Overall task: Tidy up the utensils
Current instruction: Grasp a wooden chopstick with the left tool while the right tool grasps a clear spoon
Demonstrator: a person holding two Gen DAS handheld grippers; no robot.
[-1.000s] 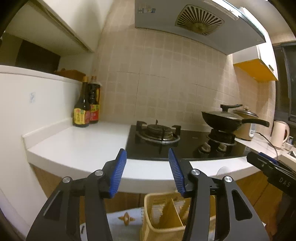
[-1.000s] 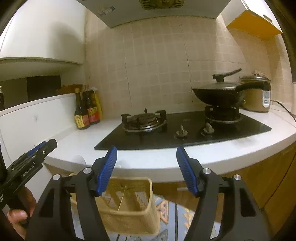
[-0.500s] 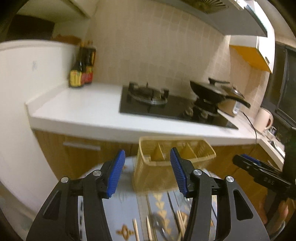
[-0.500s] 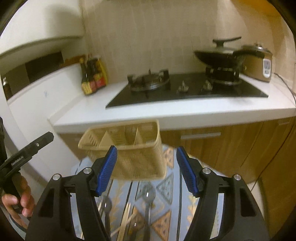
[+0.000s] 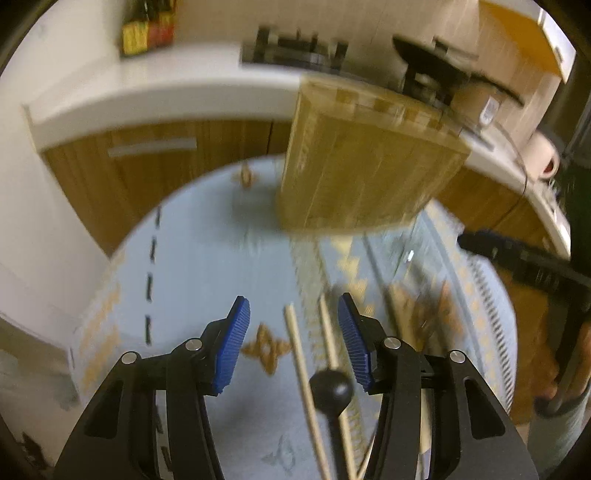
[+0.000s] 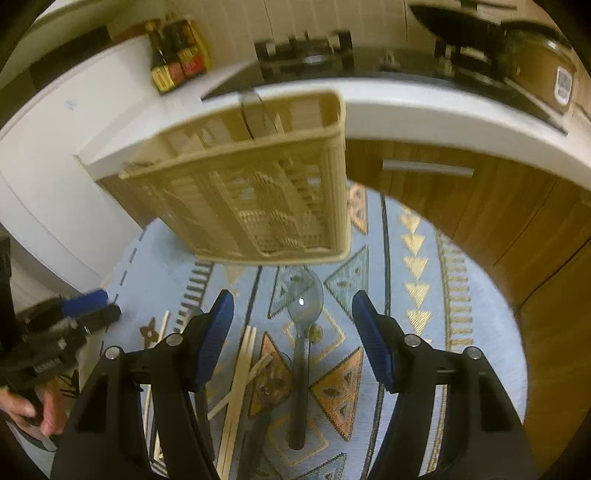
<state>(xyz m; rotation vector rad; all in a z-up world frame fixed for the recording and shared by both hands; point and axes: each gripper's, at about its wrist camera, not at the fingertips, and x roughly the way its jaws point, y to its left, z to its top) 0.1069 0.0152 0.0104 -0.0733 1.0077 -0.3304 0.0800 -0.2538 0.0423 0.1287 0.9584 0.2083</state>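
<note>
Spoons (image 6: 301,321) and chopsticks (image 6: 236,398) loose on patterned cloth (image 6: 413,280), basket (image 6: 258,192) behind, left tongs (image 5: 293,343) and right tongs (image 6: 293,332) both spread wide, gripping nothing

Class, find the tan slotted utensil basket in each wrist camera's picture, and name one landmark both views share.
Left wrist: utensil basket upper centre-right, blurred, beyond the open fingers.
Right wrist: utensil basket upper centre-left, above the clear spoon.
Shared landmark: sauce bottles on the white counter, upper left.

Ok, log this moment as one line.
left gripper: open, over wooden chopsticks | right gripper: open, over clear plastic spoon | beige slatted utensil basket: standing on blue patterned cloth
</note>
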